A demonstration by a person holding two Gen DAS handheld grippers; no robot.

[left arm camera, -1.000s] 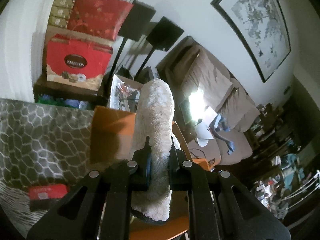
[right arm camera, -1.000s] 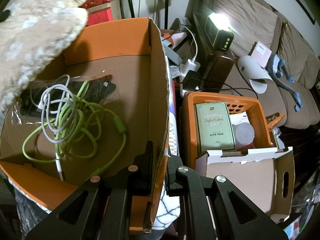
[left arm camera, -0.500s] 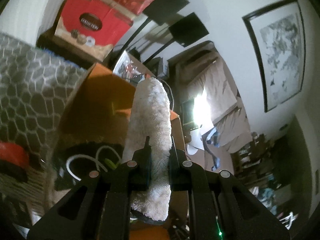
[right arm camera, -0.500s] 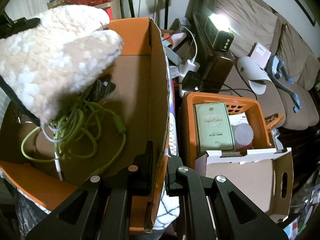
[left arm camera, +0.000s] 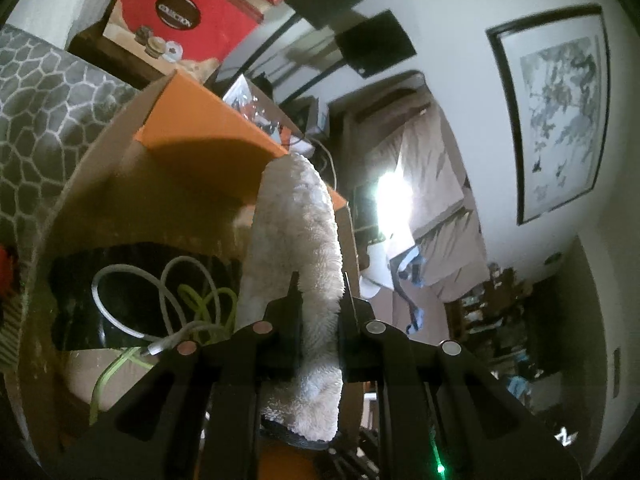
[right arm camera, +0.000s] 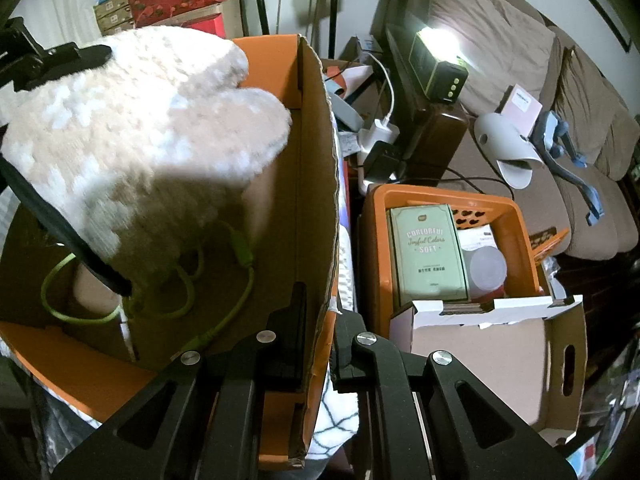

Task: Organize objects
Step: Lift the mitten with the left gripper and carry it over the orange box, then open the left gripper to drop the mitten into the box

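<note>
Now a fluffy cream slipper with a dark sole is held pinched between the jaws of the left gripper, over the open mouth of an orange cardboard box. In the right wrist view the slipper fills the upper left of the box opening, its toe close to the right wall. Beneath it, on the box floor, a green cable is coiled, and in the left wrist view a white cable is seen looped beside it over something dark.

Compared with a second earlier, the slipper has been brought down and in from the box's top left corner, and has been rolled, so that the cables are largely covered by it. This is judged to mean that the slipper is close to being set down inside, though it is not yet released.

The right gripper is clenched on the near end of the box's right wall, one jaw inside and one outside, exactly as before; the box appears to be steadied by it. Just right of the box an orange crate holding a green carton is seen unchanged.
</note>
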